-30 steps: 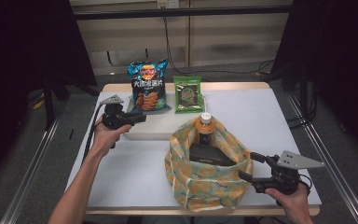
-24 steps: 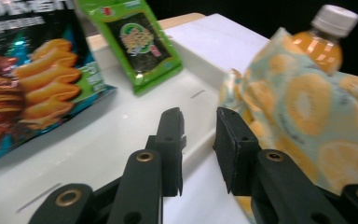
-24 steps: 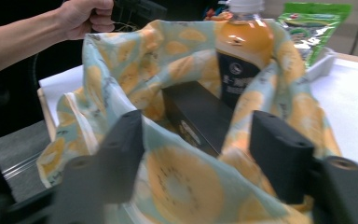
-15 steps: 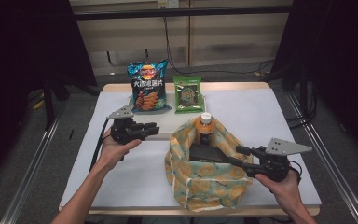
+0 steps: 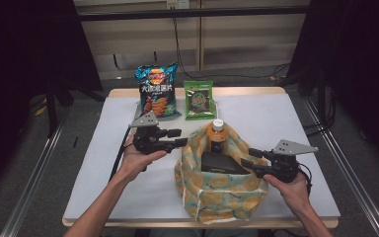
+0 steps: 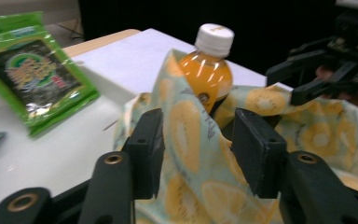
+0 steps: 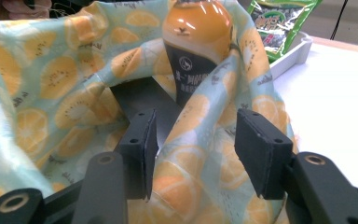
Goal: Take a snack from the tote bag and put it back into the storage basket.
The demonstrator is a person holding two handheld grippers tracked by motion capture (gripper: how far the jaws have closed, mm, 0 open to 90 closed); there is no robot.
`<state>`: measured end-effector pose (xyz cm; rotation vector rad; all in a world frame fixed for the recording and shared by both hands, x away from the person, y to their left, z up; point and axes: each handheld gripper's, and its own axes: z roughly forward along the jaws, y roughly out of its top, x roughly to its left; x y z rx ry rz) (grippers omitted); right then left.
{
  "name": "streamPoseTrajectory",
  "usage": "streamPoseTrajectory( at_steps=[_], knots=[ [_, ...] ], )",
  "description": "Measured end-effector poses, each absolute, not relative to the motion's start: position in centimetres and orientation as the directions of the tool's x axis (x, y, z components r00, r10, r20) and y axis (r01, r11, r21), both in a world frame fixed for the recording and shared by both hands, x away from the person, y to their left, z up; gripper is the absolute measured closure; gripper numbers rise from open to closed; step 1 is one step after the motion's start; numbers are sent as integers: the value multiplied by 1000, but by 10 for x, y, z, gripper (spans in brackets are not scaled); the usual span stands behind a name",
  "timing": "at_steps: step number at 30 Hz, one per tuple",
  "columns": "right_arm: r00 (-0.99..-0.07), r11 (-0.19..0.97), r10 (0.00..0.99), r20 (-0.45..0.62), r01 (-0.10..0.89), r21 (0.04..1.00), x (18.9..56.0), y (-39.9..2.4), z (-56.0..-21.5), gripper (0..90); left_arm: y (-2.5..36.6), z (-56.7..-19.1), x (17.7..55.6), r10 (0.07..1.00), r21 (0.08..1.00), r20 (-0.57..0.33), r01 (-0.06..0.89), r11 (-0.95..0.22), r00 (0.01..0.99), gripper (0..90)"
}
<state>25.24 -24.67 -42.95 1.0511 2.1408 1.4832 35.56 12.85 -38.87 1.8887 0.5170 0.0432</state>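
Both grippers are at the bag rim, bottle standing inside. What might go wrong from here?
1. The bottle stands upright against the bag rim, its neck above the cloth; a pull on the rim may tip it.
2. Cloth sits between the fingers of the left gripper and of the right gripper, not visibly clamped; a thin fold could slip out.
3. The left gripper has just been opening, so its side may sag.

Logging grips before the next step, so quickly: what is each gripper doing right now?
Left gripper: open, jaws just widened, a fold of the fruit-print bag between them.
Right gripper: open, astride the bag's rim, pads not pressing.
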Motion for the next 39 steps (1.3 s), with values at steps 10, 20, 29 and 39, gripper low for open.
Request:
streamPoseTrajectory(
  at_steps=[10, 20, 29, 39],
  knots=[
    [-682, 249, 723, 109, 405, 880, 253, -243, -438, 673, 106, -418, 358, 374, 846, -227, 372, -381, 899, 410],
    [-689, 261, 714, 124, 426, 866, 250, -238, -444, 457, 109, -440, 344, 331, 787, -201, 353, -506, 922, 385],
    [-701, 309, 707, 96, 429, 849, 244, -238, -446, 798, 122, -447, 335, 309, 770, -179, 328, -547, 934, 895],
    [-655, 298, 753, 71, 435, 850, 240, -255, -444, 895, 152, -452, 321, 334, 771, -192, 352, -531, 923, 897]
  ],
)
